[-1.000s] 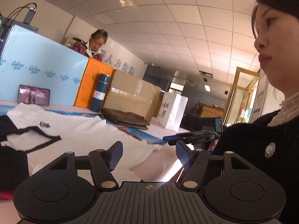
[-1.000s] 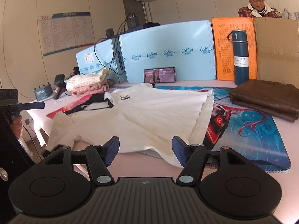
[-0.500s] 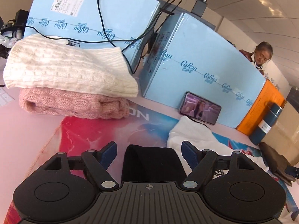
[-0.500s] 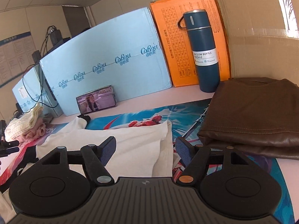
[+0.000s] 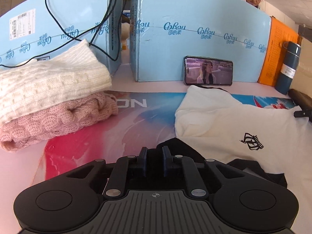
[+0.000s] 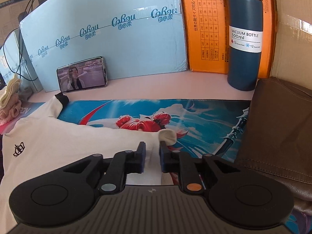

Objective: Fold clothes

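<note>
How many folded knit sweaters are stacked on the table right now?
2: a cream sweater lies on top of a pink sweater, stacked at the table's left end beside the blue boxes. More may be hidden.

We see a white shirt (image 5: 224,120) with a small black crown picture, a cream sweater (image 5: 48,81) on a pink sweater (image 5: 54,120), and a dark blue bottle (image 6: 244,39).
</note>
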Available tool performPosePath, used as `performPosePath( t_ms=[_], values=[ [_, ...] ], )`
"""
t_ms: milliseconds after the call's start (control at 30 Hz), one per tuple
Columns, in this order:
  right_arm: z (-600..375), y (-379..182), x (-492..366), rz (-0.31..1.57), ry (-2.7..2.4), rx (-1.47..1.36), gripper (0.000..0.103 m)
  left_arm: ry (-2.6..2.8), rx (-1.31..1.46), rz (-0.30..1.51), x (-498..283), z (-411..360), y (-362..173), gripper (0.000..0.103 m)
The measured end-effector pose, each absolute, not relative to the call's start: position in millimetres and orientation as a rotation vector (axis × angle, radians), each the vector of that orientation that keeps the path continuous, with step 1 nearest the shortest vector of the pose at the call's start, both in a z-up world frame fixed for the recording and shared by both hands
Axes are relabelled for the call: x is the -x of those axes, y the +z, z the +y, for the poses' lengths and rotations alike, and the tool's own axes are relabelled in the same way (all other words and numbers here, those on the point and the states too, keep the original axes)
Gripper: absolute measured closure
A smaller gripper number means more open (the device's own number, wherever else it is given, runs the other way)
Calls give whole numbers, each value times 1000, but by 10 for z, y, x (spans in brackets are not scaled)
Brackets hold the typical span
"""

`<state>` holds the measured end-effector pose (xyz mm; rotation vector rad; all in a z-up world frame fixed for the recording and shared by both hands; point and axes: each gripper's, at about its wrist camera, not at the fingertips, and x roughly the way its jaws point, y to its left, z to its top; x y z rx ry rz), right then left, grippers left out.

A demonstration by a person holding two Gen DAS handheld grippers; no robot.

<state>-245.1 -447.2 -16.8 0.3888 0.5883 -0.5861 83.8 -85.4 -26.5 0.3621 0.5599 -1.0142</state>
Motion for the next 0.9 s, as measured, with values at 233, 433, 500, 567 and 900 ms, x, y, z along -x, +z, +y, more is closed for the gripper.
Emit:
performPosePath(
  t_ms=[233, 433, 500, 567, 900],
  values=[
    [-4543, -170, 2383, 584, -674, -346, 100, -951, -414, 509, -1035, -1153, -259, 91],
    [-4640, -160, 2232, 600, -724, -318, 100, -918, -488, 454, -1119, -1452, -264, 90],
    [-4660, -160, 2206, 604, -728, -313, 100, -915, -511, 447, -1133, -1510, -280, 90],
    [-4666, -156, 2217, 607, -724, -318, 99, -924, -508, 450, -1147, -1486, -265, 83],
    [-4055, 109, 3010, 481, -681, -293, 41, -868, -93, 541, -867, -156, 50, 27]
  ],
)
